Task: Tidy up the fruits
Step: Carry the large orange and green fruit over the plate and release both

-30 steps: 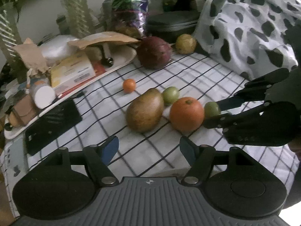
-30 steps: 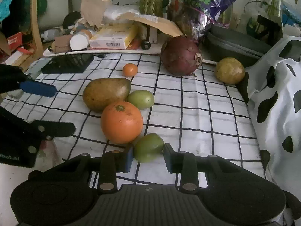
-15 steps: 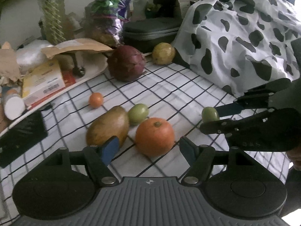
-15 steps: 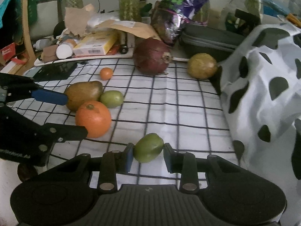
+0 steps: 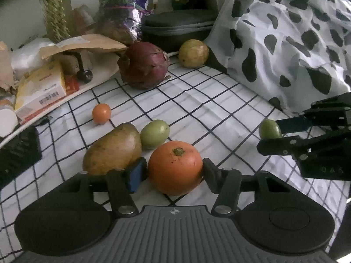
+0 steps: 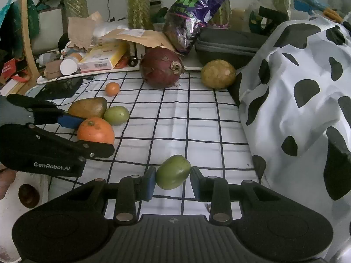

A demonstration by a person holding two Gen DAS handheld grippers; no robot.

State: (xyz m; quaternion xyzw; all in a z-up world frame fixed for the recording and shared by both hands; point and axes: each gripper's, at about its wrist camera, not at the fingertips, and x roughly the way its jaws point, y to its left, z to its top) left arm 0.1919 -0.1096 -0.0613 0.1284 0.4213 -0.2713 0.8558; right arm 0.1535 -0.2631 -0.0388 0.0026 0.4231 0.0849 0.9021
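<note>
An orange [image 5: 175, 166] sits on the checked cloth [image 5: 208, 109], and my left gripper [image 5: 173, 172] is closing on it, its pads touching both sides. The right wrist view shows that left gripper [image 6: 92, 134] clamping the orange [image 6: 95, 130] from the left. My right gripper [image 6: 173, 183] is shut on a small green fruit [image 6: 173, 172] held above the cloth; in the left wrist view the right gripper [image 5: 269, 137] and the green fruit [image 5: 269, 129] hang at right. A brown oval fruit [image 5: 113, 151] and a second green fruit [image 5: 154, 133] lie against the orange.
A tiny orange fruit [image 5: 101, 113], a dark red bulb [image 5: 144, 64] and a yellow round fruit [image 5: 193, 53] lie farther back. A cluttered white tray [image 5: 103, 77] borders the left, a black case [image 5: 175, 28] the back, a cow-print cloth [image 5: 285, 43] the right.
My left gripper came forward and down around the orange and its jaws narrowed onto it. The right gripper carried the green fruit to the right, away from the orange.
</note>
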